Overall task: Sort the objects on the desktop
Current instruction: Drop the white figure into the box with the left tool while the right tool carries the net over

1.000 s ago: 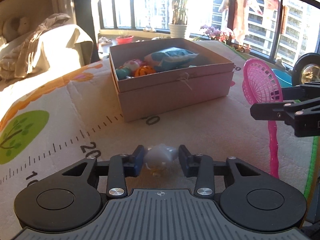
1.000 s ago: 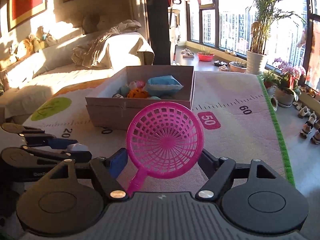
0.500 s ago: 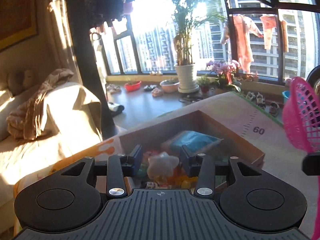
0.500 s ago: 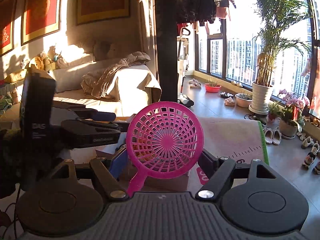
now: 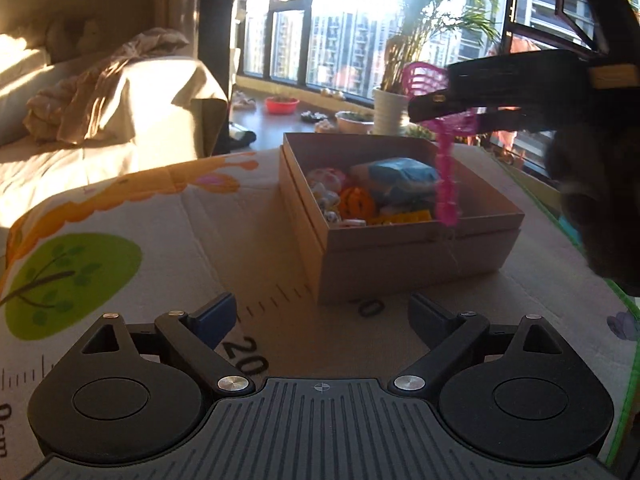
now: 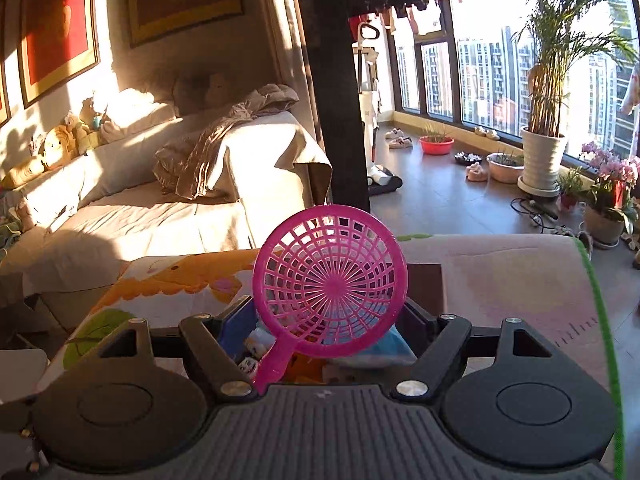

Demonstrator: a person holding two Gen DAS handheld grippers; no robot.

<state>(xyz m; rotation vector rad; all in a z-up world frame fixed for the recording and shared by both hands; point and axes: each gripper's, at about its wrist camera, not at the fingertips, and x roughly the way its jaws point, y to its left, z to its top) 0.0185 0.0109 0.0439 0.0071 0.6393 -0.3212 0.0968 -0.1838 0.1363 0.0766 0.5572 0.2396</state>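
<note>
Two grippers are working this sort, and you are mid-way through it. On your left, the left gripper [image 5: 320,316] is hovering low over the bench [image 5: 248,248], which is covered by a printed play mat with a ruler scale and a green tree. Its jaws are standing wide apart and are holding nothing; only the mat is showing between them. Ahead of them, the open tan cardboard box [image 5: 400,248] is sitting on the mat, already carrying an orange ball-like toy [image 5: 357,203], a blue soft packet [image 5: 402,172] and several small pieces too blurred to name.

Moving right, the right gripper [image 6: 326,320] is gripping the pink plastic mesh scoop [image 6: 330,276]. Its jaws are partly closed on the scoop where the round head meets the handle, with the head standing up between them. In the left wrist view the pink scoop's handle [image 5: 447,176] is hanging down over the right part of the box, and the box contents are showing just beneath the jaws in the right wrist view.

So, by my reading, you are delivering the scoop to the box. Next you are likely needing to lower it until the handle is inside the walls, then spread the jaws to release it. Meanwhile the left gripper is free for another item, though none is visible on the mat.
</note>
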